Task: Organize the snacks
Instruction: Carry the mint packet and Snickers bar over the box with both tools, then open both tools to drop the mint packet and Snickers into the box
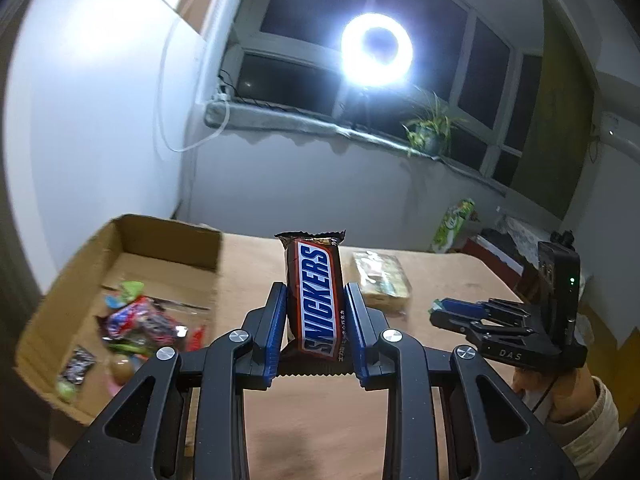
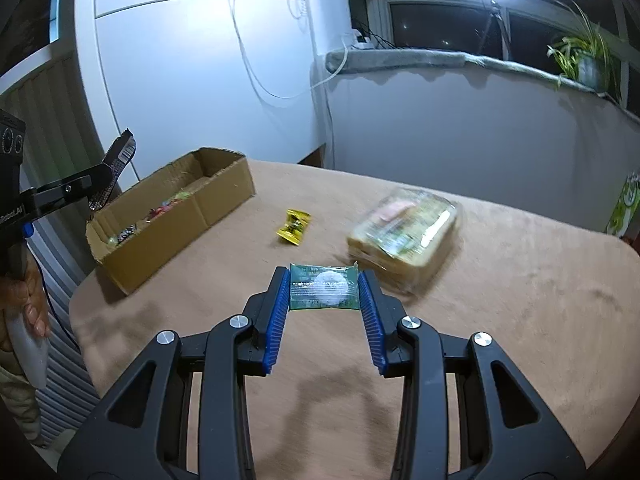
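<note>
My left gripper [image 1: 316,294] is shut on a Snickers bar [image 1: 318,300] and holds it upright above the table, right of the cardboard box [image 1: 80,276]. The box holds several wrapped snacks [image 1: 136,320]. My right gripper [image 2: 324,282] is shut on a small green packet [image 2: 323,287] just above the table. In the right wrist view the left gripper [image 2: 105,178] with the bar [image 2: 114,170] is above the box [image 2: 176,232]. The right gripper also shows in the left wrist view [image 1: 444,308].
A wrapped sandwich [image 2: 404,236] lies on the brown table [image 2: 500,300] right of my right gripper; it also shows in the left wrist view [image 1: 382,278]. A small yellow candy [image 2: 294,227] lies between box and sandwich. A ring light [image 1: 376,56] and a potted plant [image 1: 430,132] stand at the window.
</note>
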